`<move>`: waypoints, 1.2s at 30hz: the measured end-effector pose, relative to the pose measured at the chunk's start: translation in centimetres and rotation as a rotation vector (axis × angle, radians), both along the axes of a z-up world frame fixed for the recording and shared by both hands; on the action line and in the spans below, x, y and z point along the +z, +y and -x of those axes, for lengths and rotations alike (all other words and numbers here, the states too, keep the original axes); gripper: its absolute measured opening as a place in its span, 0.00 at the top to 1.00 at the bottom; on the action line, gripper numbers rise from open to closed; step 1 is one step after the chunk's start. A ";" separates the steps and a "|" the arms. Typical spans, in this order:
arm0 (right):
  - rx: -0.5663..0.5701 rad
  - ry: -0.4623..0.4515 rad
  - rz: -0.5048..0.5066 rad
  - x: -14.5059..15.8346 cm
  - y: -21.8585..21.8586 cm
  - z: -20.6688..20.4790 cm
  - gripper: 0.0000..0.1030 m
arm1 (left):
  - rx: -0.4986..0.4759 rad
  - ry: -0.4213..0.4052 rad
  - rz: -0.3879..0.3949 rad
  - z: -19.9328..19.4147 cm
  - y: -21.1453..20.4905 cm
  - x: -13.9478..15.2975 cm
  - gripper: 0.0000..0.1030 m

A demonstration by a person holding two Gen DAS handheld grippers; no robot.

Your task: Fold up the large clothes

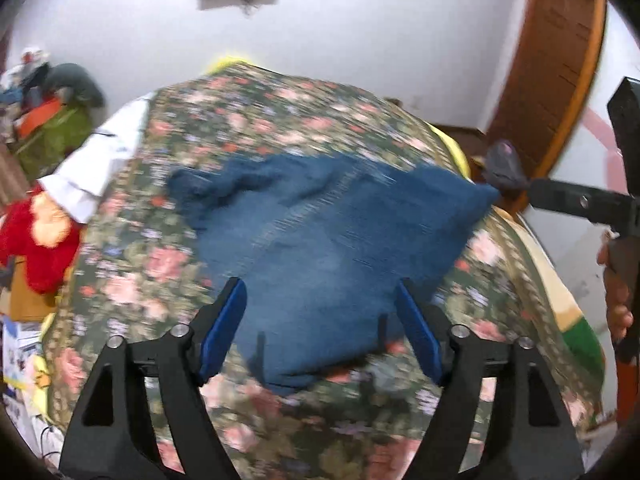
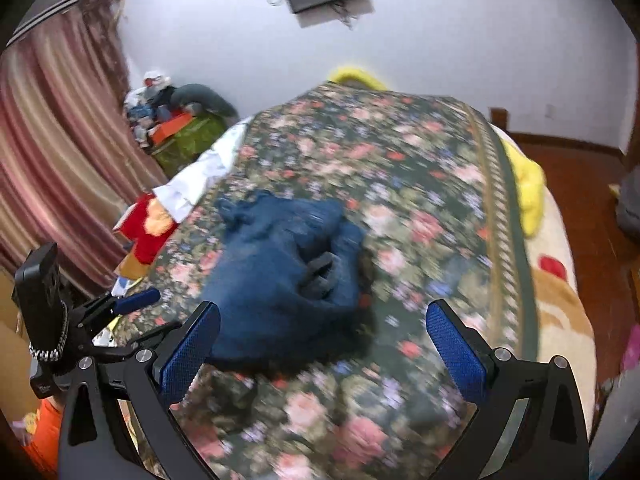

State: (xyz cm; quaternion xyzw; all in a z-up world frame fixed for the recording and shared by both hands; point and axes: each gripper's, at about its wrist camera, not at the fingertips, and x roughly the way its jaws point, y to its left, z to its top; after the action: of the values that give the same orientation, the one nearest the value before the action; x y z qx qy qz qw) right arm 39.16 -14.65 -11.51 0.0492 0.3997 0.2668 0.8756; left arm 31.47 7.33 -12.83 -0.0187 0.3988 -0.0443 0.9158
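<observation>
Blue jeans (image 1: 320,236) lie folded on the floral bedspread (image 1: 240,120); they also show in the right wrist view (image 2: 276,276). My left gripper (image 1: 320,320) is open just above the jeans' near end, holding nothing. My right gripper (image 2: 324,344) is open over the bedspread (image 2: 400,184), with the jeans by its left finger. In the left wrist view the right gripper (image 1: 508,172) sits at the jeans' far right corner; whether it touches them I cannot tell. The left gripper also shows at the left of the right wrist view (image 2: 136,300).
White cloth (image 1: 100,160) and a red plush blanket (image 1: 36,240) lie at the bed's left edge. A cluttered green box (image 2: 188,136) stands by striped curtains (image 2: 60,160). A yellow item (image 2: 528,188) lies at the bed's right side. A wooden door (image 1: 552,60) is at right.
</observation>
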 end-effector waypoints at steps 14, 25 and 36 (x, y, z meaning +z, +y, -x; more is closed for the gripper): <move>0.001 0.251 0.129 -11.8 -0.1 -5.3 0.00 | 0.127 0.149 0.185 -0.6 5.5 -8.9 0.09; 0.029 0.102 0.292 -7.3 0.3 -2.9 0.00 | 0.111 0.102 0.053 1.1 7.4 -5.7 0.05; 0.122 -0.019 0.288 -3.7 8.6 -9.2 0.00 | 0.256 0.116 0.040 -12.0 12.7 -5.3 0.05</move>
State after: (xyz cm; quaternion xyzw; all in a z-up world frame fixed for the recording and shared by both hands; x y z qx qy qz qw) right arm 48.31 -6.08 -15.18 -0.1038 0.4276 0.2600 0.8595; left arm 43.47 20.06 -18.10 -0.0902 0.4444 0.0659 0.8888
